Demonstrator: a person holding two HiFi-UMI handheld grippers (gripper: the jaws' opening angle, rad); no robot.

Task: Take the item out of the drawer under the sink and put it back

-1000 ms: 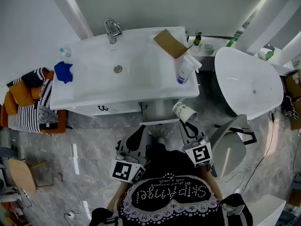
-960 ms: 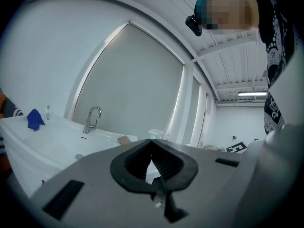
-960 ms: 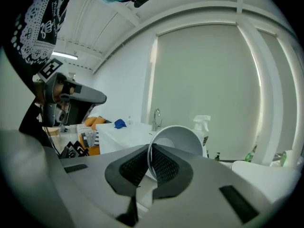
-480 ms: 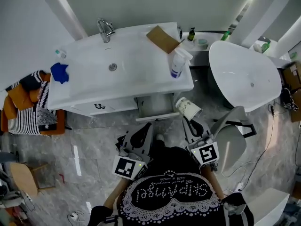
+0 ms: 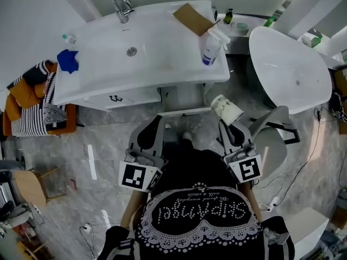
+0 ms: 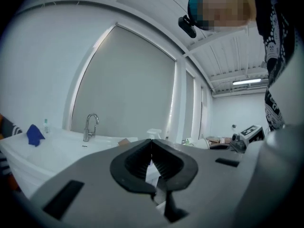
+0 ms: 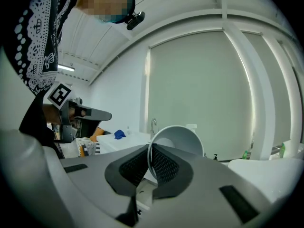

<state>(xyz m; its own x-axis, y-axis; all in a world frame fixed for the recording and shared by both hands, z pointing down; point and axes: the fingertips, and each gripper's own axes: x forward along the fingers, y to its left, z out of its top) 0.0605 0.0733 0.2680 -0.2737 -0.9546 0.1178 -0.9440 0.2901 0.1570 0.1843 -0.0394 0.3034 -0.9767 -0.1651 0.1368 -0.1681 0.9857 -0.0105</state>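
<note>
Before white sink worktop (image 5: pixel 103 85) with drawer (image 5: pixel 181 97) open beneath, left tongs (image 6: pixel 152 146) closed on nothing, right tongs (image 7: pixel 149 151) pinching rim of paper cup (image 5: pixel 226 109) beside drawer, long axis tilted, base toward worktop, mouth toward tongs.

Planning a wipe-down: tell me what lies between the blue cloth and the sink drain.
Nothing; the head view shows only bare white sink surface between blue cloth and drain.
</note>
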